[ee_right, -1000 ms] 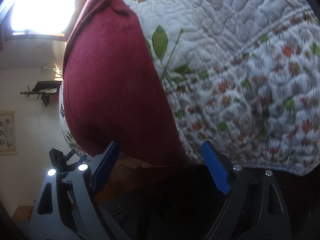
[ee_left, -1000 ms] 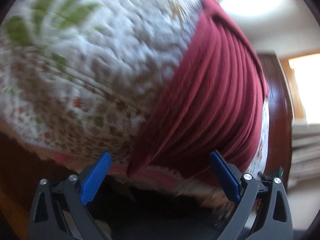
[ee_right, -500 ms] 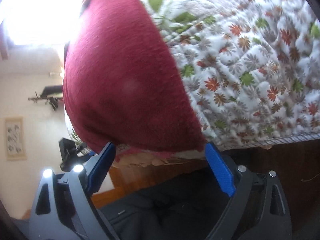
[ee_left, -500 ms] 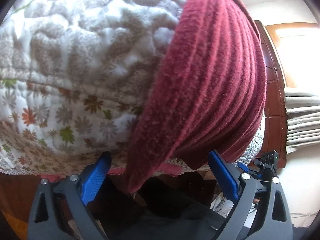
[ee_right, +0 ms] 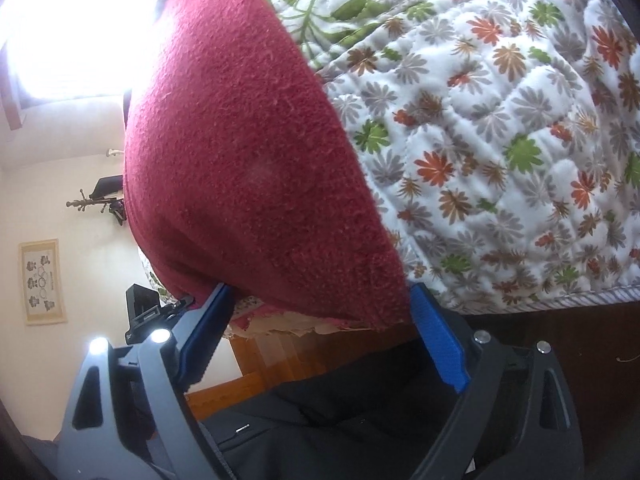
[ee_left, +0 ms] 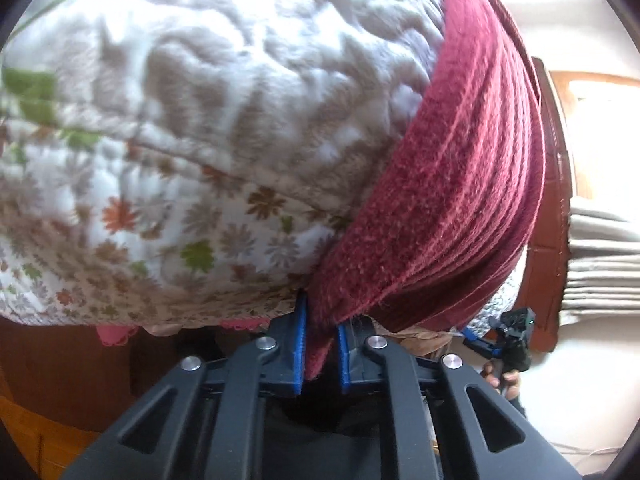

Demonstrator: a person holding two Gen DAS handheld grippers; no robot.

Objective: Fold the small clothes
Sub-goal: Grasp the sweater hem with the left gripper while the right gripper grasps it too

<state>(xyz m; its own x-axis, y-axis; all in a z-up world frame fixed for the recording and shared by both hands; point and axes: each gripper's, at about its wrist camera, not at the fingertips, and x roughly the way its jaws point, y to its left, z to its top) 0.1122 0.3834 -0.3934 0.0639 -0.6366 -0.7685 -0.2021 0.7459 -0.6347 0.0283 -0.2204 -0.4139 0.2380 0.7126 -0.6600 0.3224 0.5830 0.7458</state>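
Note:
A dark red knitted garment [ee_left: 452, 208] lies spread on a quilted floral bedspread [ee_left: 192, 128], reaching the bed's near edge. My left gripper [ee_left: 320, 340] is shut on the garment's near corner, which hangs down between its blue pads. In the right wrist view the same red garment [ee_right: 244, 168] fills the left-centre. My right gripper [ee_right: 320, 308] is open, its blue fingers [ee_right: 434, 336] on either side of the garment's other near corner at the bed edge; its left finger tip is partly hidden behind the cloth.
The bedspread [ee_right: 500, 140] covers the bed to the right. Dark trousers of the person [ee_right: 340, 412] show below the right gripper. A wooden headboard [ee_left: 556, 208] and curtain [ee_left: 604, 264] stand at the right, a framed picture [ee_right: 42, 282] on the left wall.
My left gripper went from open to shut on the garment's near corner. The right gripper moved closer to the garment's other corner and stays open.

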